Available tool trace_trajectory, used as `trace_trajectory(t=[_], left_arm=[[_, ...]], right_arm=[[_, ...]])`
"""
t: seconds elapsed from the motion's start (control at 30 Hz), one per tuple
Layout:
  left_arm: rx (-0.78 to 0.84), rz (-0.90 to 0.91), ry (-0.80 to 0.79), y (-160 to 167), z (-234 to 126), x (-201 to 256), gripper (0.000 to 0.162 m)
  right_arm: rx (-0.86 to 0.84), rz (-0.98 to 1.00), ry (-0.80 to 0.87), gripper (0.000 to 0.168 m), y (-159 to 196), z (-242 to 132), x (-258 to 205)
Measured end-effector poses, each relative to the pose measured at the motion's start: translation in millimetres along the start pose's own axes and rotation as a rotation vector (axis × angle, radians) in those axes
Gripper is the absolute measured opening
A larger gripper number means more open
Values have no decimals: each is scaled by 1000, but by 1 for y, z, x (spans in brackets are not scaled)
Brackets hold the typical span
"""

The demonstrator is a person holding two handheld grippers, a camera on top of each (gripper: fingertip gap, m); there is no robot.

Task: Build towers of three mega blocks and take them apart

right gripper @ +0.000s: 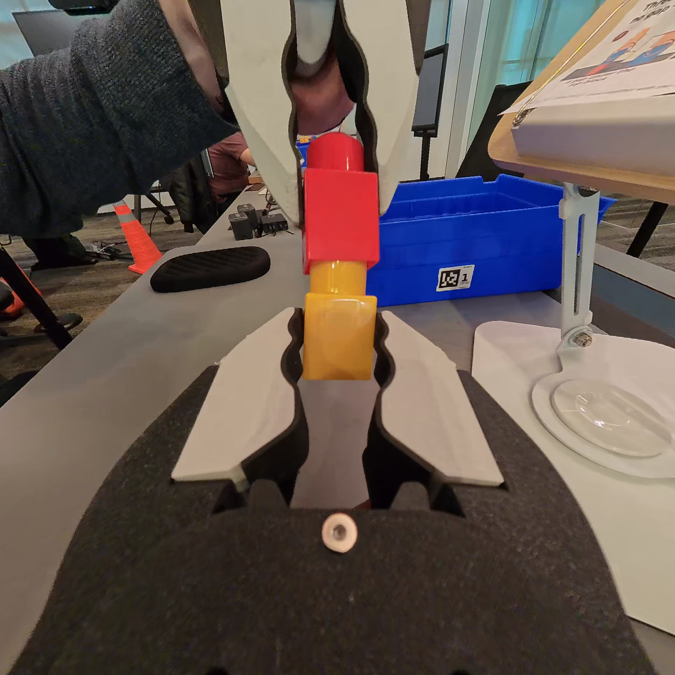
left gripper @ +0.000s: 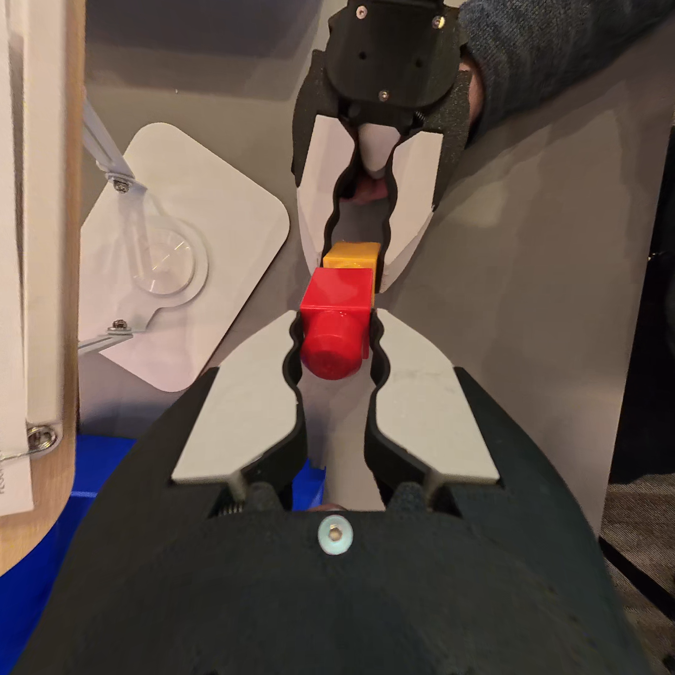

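The left gripper (left gripper: 336, 328), a black body with pale grey finger plates and wavy black pads, pinches a glossy red plastic mega block (left gripper: 338, 297) between its fingertips, the pads pressing the block's sides beside its round stud. In the right wrist view the same red block (right gripper: 340, 219) appears held from above by the left gripper (right gripper: 338, 190), its stud pointing up into the gap between the fingers.

The right gripper (right gripper: 339, 339), of the same build, pinches a glossy yellow-orange plastic mega block (right gripper: 338, 338) by its square body. The yellow block's stud sits partly inside the red block's underside, so the two blocks are joined in line and held off the table between the two grippers, which face each other. In the left wrist view the yellow block (left gripper: 350, 255) shows just behind the red one, clamped in the right gripper (left gripper: 352, 263).

Below lies a grey table top (right gripper: 128, 347). A blue plastic bin (right gripper: 475, 233) bearing a small white sticker stands on it behind the blocks. A white stand base with a clear suction disc (right gripper: 602, 409) rests to the right, carrying a tilted wooden board (right gripper: 584, 175) with printed sheets. A black ribbed pad (right gripper: 210, 268) lies to the left, and a dark grey knitted sleeve (right gripper: 91, 128) reaches in at upper left. An orange traffic cone (right gripper: 138, 241) stands on the floor beyond the table.
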State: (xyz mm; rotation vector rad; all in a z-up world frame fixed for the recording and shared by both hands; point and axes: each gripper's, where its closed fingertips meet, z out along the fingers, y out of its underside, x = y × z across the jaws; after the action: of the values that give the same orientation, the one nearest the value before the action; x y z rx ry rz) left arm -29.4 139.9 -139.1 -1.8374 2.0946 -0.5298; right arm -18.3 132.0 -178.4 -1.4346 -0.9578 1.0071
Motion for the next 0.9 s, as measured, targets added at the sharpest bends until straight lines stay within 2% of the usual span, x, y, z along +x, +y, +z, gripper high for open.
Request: trace_trajectory(t=[0.53, 0.9], left_arm=[[20, -19, 51, 5, 14, 0, 34], [247, -85, 109, -1, 18, -1, 34]], right_arm=[[12, 1, 0, 36, -1, -1, 0], [116, 49, -17, 36, -13, -11, 3]])
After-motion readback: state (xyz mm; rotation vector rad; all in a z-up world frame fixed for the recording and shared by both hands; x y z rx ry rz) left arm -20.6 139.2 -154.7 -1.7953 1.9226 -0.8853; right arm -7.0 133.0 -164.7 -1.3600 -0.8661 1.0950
